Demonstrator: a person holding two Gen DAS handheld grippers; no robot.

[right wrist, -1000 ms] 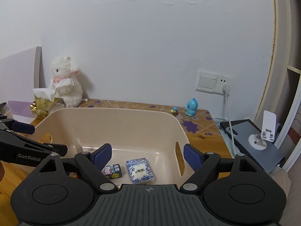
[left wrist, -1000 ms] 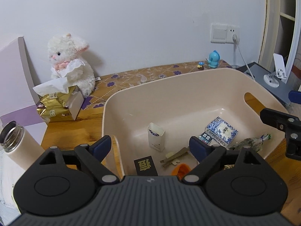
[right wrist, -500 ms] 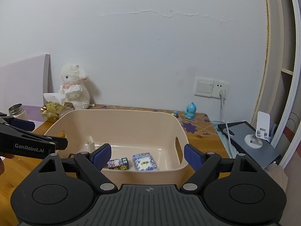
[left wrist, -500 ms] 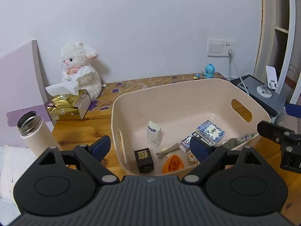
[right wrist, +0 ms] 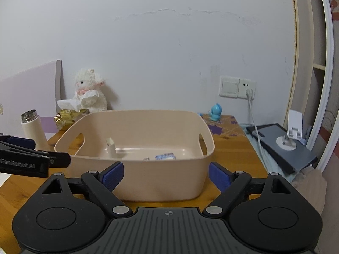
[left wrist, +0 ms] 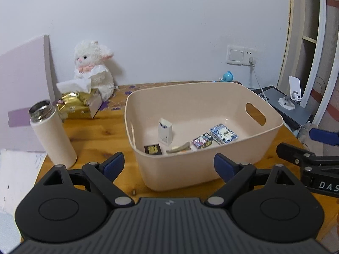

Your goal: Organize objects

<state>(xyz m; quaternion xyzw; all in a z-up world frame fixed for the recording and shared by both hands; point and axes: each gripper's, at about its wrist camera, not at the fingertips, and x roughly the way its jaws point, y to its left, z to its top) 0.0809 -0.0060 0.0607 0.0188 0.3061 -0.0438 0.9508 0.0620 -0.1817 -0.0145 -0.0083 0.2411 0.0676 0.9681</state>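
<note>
A beige plastic bin stands on the wooden table. Inside it are a white upright carton, a small black box, a blue patterned pack, a colourful small box and a tan clip. My left gripper is open, hanging in front of the bin's near wall with nothing between its fingers. My right gripper is open too, empty, facing the bin's near wall. Each gripper shows at the edge of the other's view.
A white open flask stands left of the bin. Behind it lie a gold tissue pack and a white plush lamb. A blue figurine, a wall socket with cable and a dark tablet with white stand sit right.
Both grippers have drawn back and up from the bin, so the whole bin and more of the table now show. Both stay open and empty.
</note>
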